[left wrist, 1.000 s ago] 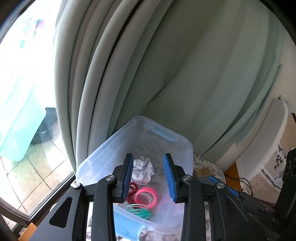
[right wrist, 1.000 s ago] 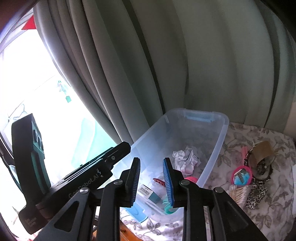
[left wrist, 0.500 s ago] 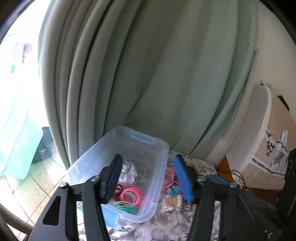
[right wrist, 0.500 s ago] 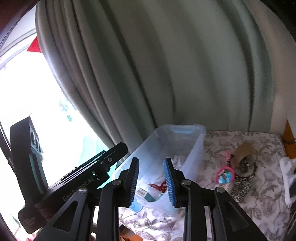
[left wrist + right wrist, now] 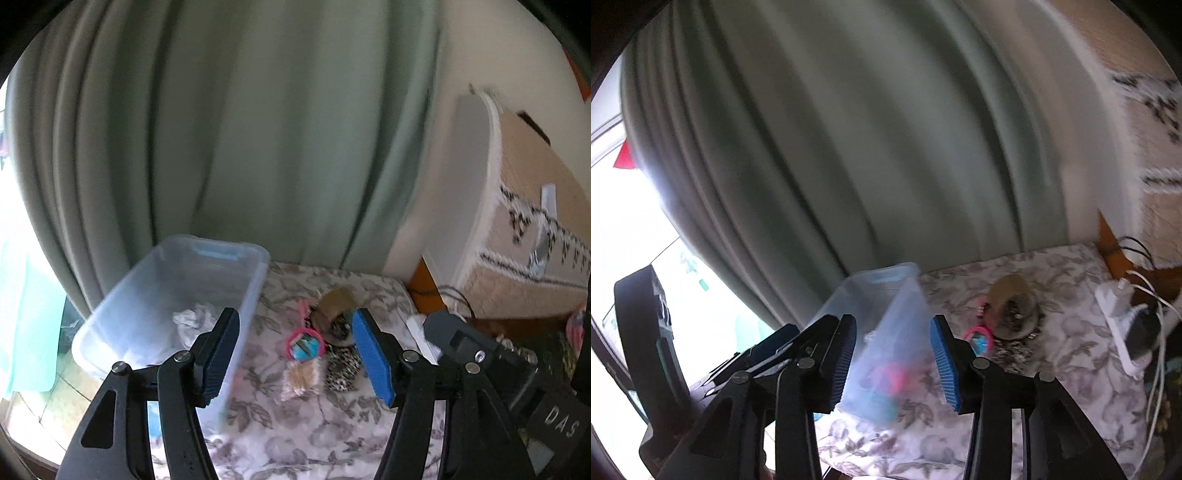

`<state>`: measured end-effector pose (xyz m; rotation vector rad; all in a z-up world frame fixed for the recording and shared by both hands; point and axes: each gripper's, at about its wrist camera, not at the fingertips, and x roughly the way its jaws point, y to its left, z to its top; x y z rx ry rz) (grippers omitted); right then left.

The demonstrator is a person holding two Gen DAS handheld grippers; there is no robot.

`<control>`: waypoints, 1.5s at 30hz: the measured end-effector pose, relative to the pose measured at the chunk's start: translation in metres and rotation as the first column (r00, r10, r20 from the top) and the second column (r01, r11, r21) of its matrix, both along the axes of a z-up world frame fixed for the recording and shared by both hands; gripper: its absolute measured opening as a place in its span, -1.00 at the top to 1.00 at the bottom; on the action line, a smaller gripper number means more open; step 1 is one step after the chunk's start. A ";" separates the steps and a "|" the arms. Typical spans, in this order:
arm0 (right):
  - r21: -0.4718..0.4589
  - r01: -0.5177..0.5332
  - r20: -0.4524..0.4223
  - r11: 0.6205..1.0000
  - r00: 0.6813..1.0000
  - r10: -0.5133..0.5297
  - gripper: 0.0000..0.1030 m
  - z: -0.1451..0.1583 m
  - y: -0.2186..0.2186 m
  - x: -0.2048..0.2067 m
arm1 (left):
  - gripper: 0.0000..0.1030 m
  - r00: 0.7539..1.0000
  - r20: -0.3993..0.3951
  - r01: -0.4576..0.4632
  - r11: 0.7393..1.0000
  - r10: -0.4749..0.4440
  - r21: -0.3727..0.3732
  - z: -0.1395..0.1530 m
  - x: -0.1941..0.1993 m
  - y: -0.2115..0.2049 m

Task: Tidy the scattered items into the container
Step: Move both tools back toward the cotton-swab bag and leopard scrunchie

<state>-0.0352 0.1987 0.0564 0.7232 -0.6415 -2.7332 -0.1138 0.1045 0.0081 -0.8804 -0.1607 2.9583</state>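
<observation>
- Floral cloth [image 5: 295, 435] covers the table under a pale green curtain [image 5: 258, 129]; bright window light washes out the left edge of both wrist views.
- Left to right in the left wrist view: the clear plastic container [image 5: 177, 291] at the table's left end, then a loose cluster beside it: a pink compact [image 5: 306, 344], a packet of cotton swabs [image 5: 301, 374], a leopard-print pouch [image 5: 341, 367] and a brown tape roll [image 5: 334, 306].
- Just changed: a second ago both cameras looked down into the container from close above; both now sit back and aim further right, toward the cluster. The left gripper [image 5: 295, 360] has spread wide and holds nothing, with the cluster framed between its blue pads.
- The right gripper [image 5: 894, 363] is opening its jaws, empty, with the container's near corner seen through the gap.
- Reading for the task: a drop-off looks finished and the hands appear headed for the next pick. Crumpled paper [image 5: 194, 319] and some pink and teal pieces already lie inside; the four items outside remain.
- Hard to make out: motion blur softens both views, the container's near end hides behind the fingers, and what fills the tape roll's dark centre cannot be told.
</observation>
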 end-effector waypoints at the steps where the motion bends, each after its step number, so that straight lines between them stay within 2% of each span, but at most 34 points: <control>1: -0.006 0.012 0.007 1.000 1.000 -0.012 0.11 -0.003 0.004 -0.001 | -0.26 1.000 0.014 0.005 1.000 -0.005 -0.004 0.001 0.016 -0.006; 3: -0.021 0.036 0.025 0.999 0.999 -0.036 0.11 -0.010 0.014 -0.002 | -0.26 0.999 0.045 0.013 1.000 -0.013 -0.011 0.005 0.042 -0.015; 4: -0.028 0.049 0.034 0.998 0.998 -0.048 0.11 -0.013 0.019 -0.002 | -0.26 0.998 0.065 0.015 1.000 -0.015 -0.013 0.001 0.042 -0.013; 7: -0.047 0.075 0.062 0.996 0.995 -0.072 0.11 -0.024 0.031 -0.008 | -0.26 0.993 0.111 0.028 0.999 -0.026 -0.018 0.019 0.081 -0.024; 15: -0.065 0.098 0.163 0.993 0.983 -0.087 0.11 -0.063 0.043 -0.032 | -0.26 0.978 0.205 0.047 0.999 -0.040 -0.027 -0.007 0.068 -0.020; 22: -0.056 0.099 0.260 0.994 0.962 -0.081 0.11 -0.100 0.044 -0.054 | -0.26 0.953 0.299 0.058 0.998 -0.049 -0.021 -0.046 0.040 -0.015; 33: -0.029 0.147 0.415 0.989 0.902 -0.122 0.11 -0.156 0.052 -0.084 | -0.26 0.910 0.411 0.066 0.998 -0.052 -0.020 -0.098 0.015 -0.017; 45: -0.001 0.135 0.508 0.991 0.854 -0.115 0.11 -0.199 0.051 -0.117 | -0.26 0.879 0.472 0.075 0.997 -0.068 0.004 -0.128 0.003 -0.028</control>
